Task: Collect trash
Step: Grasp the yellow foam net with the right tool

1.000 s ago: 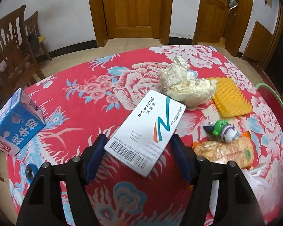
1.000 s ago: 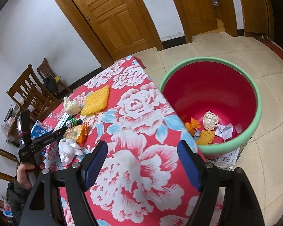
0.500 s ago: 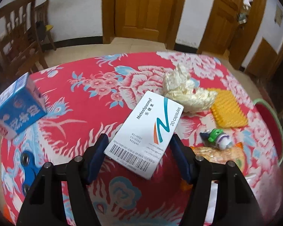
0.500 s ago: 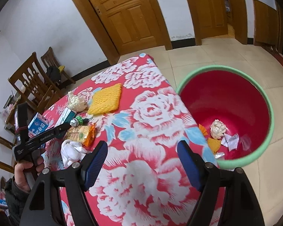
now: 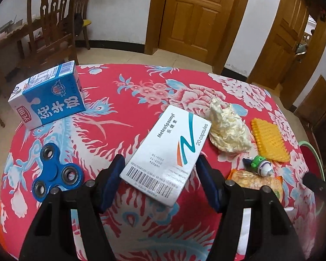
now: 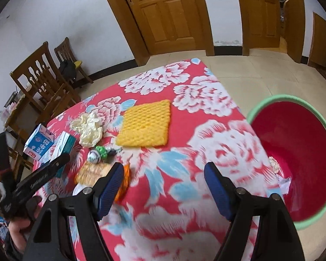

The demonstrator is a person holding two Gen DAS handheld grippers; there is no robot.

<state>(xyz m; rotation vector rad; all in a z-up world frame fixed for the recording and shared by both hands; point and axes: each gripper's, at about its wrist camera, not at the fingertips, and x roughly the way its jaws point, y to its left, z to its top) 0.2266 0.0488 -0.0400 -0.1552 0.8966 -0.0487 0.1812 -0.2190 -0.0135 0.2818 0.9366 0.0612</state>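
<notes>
My left gripper (image 5: 160, 180) is open, its blue pads on either side of the near end of a white medicine box (image 5: 169, 152) that lies flat on the red floral tablecloth (image 5: 123, 100). My right gripper (image 6: 163, 187) is open and empty above the tablecloth (image 6: 206, 134). A crumpled cream paper wad (image 5: 228, 130), a yellow foam pad (image 5: 269, 141), a snack wrapper (image 5: 254, 180) and a blue milk carton (image 5: 47, 95) lie on the table. The red bin with a green rim (image 6: 297, 152) stands at the right with scraps inside.
A blue fidget spinner (image 5: 56, 174) and a small green toy (image 5: 260, 165) are on the table. Wooden chairs (image 5: 47, 28) stand at the left. Wooden doors (image 6: 167, 15) are behind. The left gripper's handle (image 6: 32, 180) shows in the right wrist view.
The left wrist view has swung left, bringing the milk carton and the fidget spinner further in. My right gripper has moved left from the bin, over the table. Both stay open.
</notes>
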